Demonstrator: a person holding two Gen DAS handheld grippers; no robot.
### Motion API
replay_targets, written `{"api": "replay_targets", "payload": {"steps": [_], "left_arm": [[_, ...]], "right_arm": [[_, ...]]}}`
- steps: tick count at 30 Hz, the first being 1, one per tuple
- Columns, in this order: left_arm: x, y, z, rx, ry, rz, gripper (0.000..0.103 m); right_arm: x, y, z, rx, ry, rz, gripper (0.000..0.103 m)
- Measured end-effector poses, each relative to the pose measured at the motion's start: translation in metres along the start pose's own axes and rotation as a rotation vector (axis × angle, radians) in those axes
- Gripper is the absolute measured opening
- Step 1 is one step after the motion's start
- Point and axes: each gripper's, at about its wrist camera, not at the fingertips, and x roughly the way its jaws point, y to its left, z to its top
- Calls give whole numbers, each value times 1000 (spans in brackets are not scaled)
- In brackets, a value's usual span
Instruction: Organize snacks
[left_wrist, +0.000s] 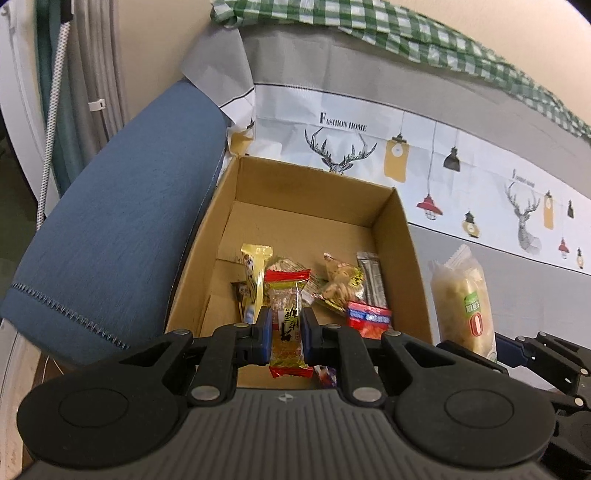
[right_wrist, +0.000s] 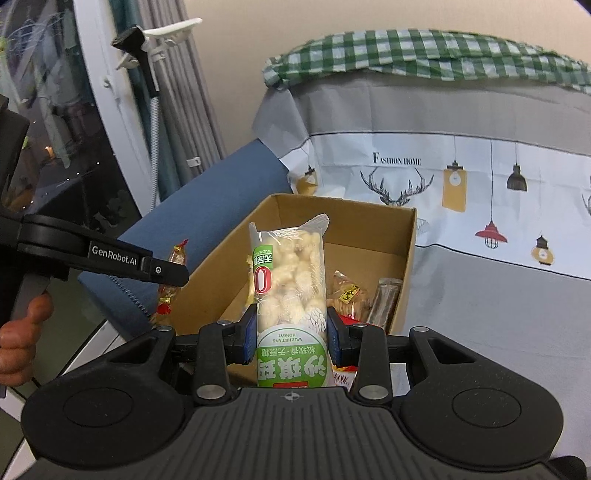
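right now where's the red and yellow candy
Left wrist view, centre: the red and yellow candy is clamped in the left gripper, above the cardboard box.

Probably home: covered sofa (left_wrist: 110, 221), curtains (right_wrist: 184, 92).

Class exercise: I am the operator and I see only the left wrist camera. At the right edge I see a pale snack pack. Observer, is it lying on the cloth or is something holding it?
Observer: The right gripper holds it; the blue pads clamp the pale snack pack on both sides.
Operator: Which way does the pack stand?
Observer: Roughly upright, with its sealed end above the cardboard box.
Operator: Who holds my own gripper?
Observer: A person's hand shows at the left edge of the right wrist view, behind the left gripper, which is clamped on a red and yellow snack.
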Motion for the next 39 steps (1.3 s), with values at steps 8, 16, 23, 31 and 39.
{"api": "replay_targets", "payload": {"steps": [8, 16, 23, 31, 39], "left_arm": [[59, 0, 24, 24, 58, 36, 17], [111, 1, 31, 43, 120, 76, 17], [136, 5, 32, 59, 162, 132, 73], [109, 9, 25, 62, 143, 198, 103], [45, 10, -35, 27, 198, 231, 103]], "right_arm": [[60, -17, 13, 24, 53, -22, 38], [115, -32, 9, 45, 128, -50, 38], [136, -39, 6, 50, 155, -61, 38], [126, -38, 10, 63, 141, -25, 93], [60, -5, -20, 18, 159, -41, 102]]}}
